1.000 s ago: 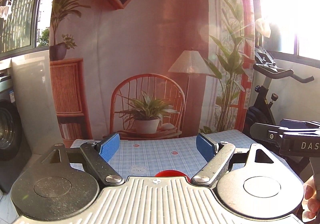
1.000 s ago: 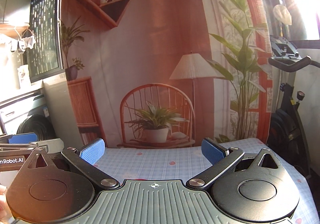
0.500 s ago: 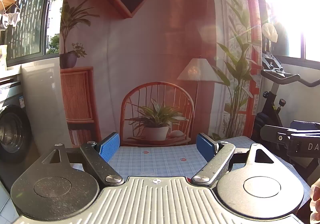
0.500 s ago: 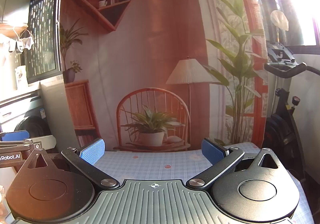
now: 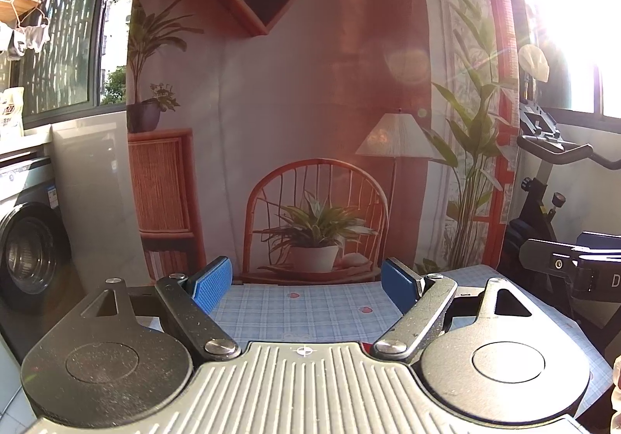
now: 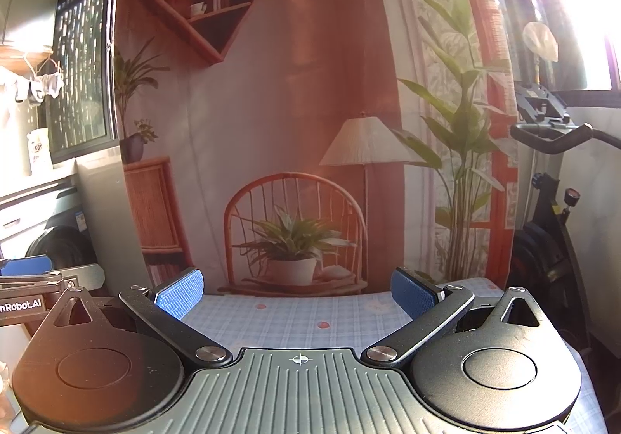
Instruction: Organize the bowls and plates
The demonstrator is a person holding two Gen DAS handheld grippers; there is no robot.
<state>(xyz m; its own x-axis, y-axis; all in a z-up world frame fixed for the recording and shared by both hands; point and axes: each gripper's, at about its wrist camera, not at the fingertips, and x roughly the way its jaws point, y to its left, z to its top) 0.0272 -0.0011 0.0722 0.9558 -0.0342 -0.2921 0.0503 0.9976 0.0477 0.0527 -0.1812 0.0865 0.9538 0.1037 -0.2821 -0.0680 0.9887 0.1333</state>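
Observation:
My left gripper (image 5: pixel 306 288) is open and empty, held above the table with the blue checked cloth (image 5: pixel 310 312). A small sliver of something red (image 5: pixel 364 346) shows just behind its body; I cannot tell what it is. My right gripper (image 6: pixel 297 288) is open and empty too, over the same cloth (image 6: pixel 295 317). No plates or bowls show in either view. The right gripper shows at the right edge of the left wrist view (image 5: pixel 574 267); the left one shows at the left edge of the right wrist view (image 6: pixel 35 279).
A printed backdrop (image 5: pixel 318 123) of a chair, plant and lamp hangs behind the table's far edge. A washing machine (image 5: pixel 27 251) stands at the left. An exercise bike (image 6: pixel 551 224) stands at the right, by a bright window.
Both grippers have tilted upward. Less of the table shows now, and the red thing below the left gripper has nearly slipped out of sight. Both jaws stayed open.

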